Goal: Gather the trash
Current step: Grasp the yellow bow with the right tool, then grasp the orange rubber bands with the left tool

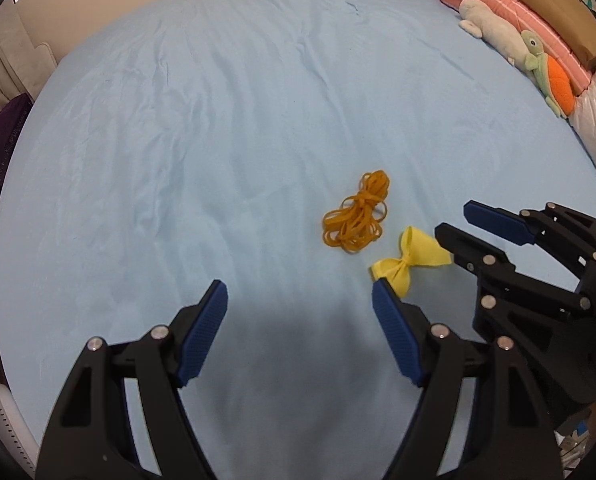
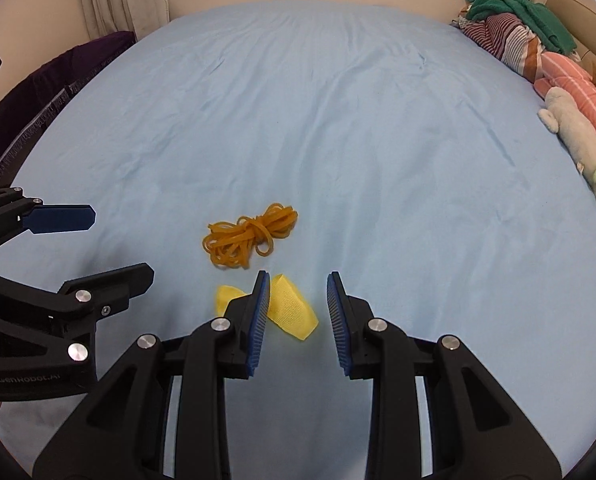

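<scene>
Two handheld grippers over a bed covered by a light blue sheet (image 1: 178,120). The left gripper (image 1: 299,294) hovers with its jaws spread wide and nothing between them. The right gripper (image 2: 296,280) is also parted, more narrowly, and holds nothing; its left pad (image 2: 258,316) overlaps the yellow bow (image 2: 294,312) in its own view, one loop of the bow showing in the gap between the pads. Whether the pad touches the bow cannot be told. In the left wrist view the bow (image 1: 407,264) lies on the sheet between the two grippers, just beyond the left gripper's right fingertip. A tangle of tan rubber bands (image 1: 357,214) rests on the sheet just beyond the bow, apart from both grippers. Along the right edge of the bed lie a grey plush (image 2: 573,132), a green and orange plush turtle (image 1: 549,72), a pink striped pillow (image 1: 509,4) and folded clothes (image 2: 513,28).
</scene>
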A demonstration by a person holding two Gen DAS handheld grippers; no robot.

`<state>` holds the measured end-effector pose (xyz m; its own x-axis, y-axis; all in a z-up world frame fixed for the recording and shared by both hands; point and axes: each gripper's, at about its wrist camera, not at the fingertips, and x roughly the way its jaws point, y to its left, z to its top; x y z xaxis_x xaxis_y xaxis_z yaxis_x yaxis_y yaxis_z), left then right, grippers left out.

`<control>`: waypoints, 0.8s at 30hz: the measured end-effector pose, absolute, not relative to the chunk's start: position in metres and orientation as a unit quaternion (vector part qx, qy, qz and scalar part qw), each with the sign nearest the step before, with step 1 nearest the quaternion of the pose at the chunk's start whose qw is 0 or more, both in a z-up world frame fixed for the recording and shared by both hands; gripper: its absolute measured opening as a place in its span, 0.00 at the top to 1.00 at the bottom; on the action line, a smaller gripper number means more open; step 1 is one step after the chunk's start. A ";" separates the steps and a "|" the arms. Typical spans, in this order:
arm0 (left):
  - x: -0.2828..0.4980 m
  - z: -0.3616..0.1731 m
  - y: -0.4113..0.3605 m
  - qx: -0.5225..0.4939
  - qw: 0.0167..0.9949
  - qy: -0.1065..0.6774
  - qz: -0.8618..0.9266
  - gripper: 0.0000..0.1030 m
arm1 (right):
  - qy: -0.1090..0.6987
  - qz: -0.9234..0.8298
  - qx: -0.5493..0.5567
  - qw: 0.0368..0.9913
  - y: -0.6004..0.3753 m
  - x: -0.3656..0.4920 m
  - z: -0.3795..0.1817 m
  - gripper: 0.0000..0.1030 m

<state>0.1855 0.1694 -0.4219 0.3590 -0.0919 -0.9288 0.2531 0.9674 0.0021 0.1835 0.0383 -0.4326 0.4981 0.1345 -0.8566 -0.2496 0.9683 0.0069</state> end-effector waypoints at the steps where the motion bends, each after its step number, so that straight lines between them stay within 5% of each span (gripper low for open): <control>1: 0.186 -0.428 0.170 0.073 0.820 0.557 -0.107 0.27 | 0.491 0.111 -0.058 0.862 0.038 0.184 -0.440 0.72; 8: 0.192 -0.455 0.167 0.077 0.814 0.564 -0.115 0.27 | 0.496 0.121 -0.051 0.858 0.038 0.182 -0.471 0.73; 11: 0.195 -0.457 0.164 0.076 0.813 0.565 -0.119 0.27 | 0.495 0.129 -0.048 0.858 0.040 0.182 -0.472 0.96; 24: 0.230 -0.445 0.130 0.089 0.823 0.541 -0.152 0.27 | 0.457 0.089 -0.044 0.884 0.006 0.215 -0.438 0.98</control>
<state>0.2302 0.1302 -0.4449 0.3696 -0.1530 -0.9165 0.3456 0.9382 -0.0173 0.2155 0.0063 -0.4381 0.5658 0.1175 -0.8161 -0.1971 0.9804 0.0044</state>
